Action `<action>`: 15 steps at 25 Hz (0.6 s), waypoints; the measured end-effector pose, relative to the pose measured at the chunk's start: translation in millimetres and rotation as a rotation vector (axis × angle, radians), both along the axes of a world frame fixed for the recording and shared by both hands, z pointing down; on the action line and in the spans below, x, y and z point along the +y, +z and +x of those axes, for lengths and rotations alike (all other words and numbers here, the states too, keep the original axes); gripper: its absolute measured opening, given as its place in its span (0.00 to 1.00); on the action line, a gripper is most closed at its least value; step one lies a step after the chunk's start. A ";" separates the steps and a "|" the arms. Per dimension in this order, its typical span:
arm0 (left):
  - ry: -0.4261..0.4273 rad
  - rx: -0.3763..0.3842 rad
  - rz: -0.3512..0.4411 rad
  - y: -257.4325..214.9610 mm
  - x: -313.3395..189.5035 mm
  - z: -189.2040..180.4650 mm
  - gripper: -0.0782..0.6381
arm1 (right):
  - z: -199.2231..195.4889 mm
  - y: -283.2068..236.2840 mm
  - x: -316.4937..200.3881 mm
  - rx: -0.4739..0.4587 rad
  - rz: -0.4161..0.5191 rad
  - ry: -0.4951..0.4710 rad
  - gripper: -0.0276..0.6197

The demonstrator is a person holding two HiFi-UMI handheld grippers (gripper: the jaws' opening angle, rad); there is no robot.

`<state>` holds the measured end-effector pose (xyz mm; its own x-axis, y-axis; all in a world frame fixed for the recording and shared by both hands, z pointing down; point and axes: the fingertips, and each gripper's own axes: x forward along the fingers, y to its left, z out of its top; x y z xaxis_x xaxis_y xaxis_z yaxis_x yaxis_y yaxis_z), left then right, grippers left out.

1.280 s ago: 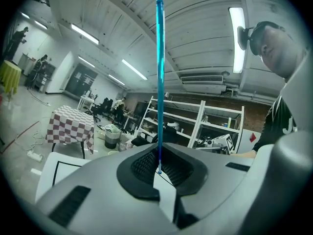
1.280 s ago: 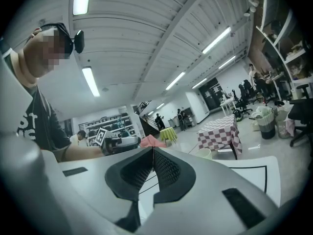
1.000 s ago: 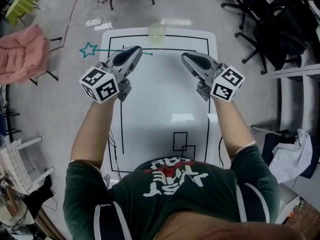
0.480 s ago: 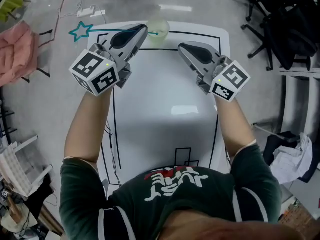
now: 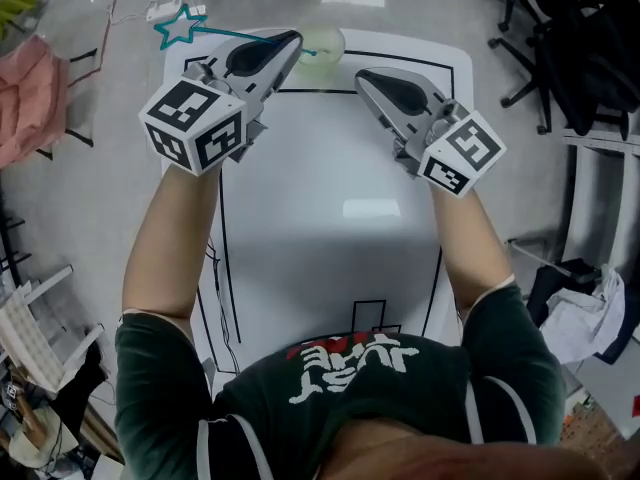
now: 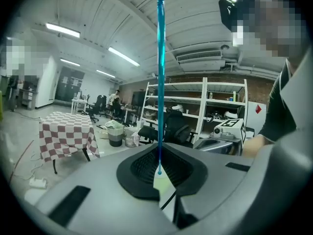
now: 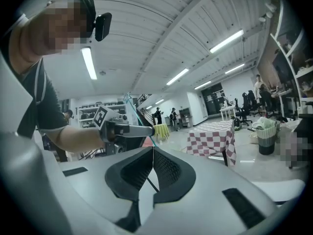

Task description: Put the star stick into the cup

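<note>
The star stick is a thin teal rod with an outlined star at its left end. My left gripper is shut on the rod near its right end, and that end reaches over the pale green cup at the table's far edge. In the left gripper view the stick rises straight up from the shut jaws, with the cup just beyond them. My right gripper hovers right of the cup, shut and empty; its pads meet.
The white table carries black outlines. Office chairs stand to the right, a pink cloth to the left, a power strip on the floor beyond. A checkered table stands ahead.
Both grippers have moved toward the table's far edge. The stick's free end, which was short of the cup, now lies over it, and the star end has tilted upward.
</note>
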<state>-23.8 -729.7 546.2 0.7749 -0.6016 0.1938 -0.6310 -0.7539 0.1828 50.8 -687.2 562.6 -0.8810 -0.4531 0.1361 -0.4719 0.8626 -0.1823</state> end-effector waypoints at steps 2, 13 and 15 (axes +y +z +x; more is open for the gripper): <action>0.007 -0.023 -0.004 5.7 -0.7 2.7 0.13 | -0.2 1.8 -0.2 0.002 0.000 -0.001 0.09; 0.012 -0.098 -0.031 19.0 -3.3 4.2 0.13 | -6.6 7.5 5.5 0.003 -0.003 -0.017 0.09; 0.011 -0.104 -0.034 20.1 -3.7 4.3 0.13 | -7.1 7.5 6.0 -0.002 -0.007 -0.019 0.09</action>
<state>-19.5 -733.3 566.3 0.7562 -0.5846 0.2940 -0.6395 -0.7555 0.1427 43.7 -681.2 570.1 -0.8899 -0.4349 0.1378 -0.4547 0.8702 -0.1896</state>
